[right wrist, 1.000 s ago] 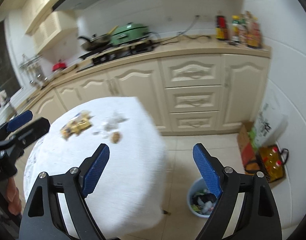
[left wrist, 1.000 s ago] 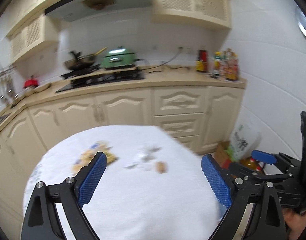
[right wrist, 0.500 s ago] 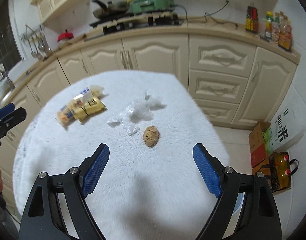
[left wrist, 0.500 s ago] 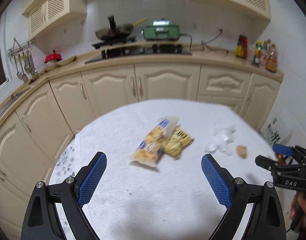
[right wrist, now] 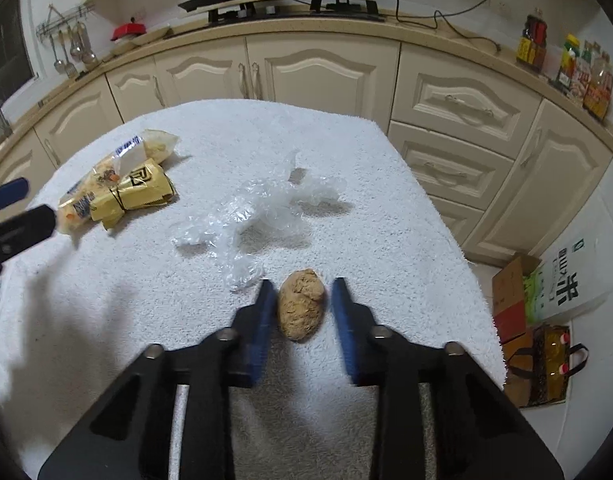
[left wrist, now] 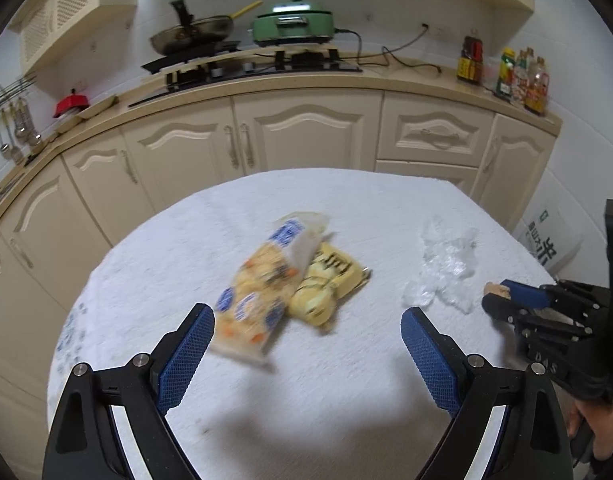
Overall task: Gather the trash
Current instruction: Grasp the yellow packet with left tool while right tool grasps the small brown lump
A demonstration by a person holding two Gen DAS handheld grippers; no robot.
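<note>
Right tool (right wrist: 299, 294) straddles brown lump (right wrist: 300, 305), seemingly not touching.

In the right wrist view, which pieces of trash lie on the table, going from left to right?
Snack packets → clear plastic wrap → brown lump, which sits between the fingers of the right tongs.

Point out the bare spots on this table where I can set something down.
Bare cloth lies behind the snack packets and crumpled plastic, toward the cabinets, and near the left gripper. The right gripper crowds the brown lump.
</note>
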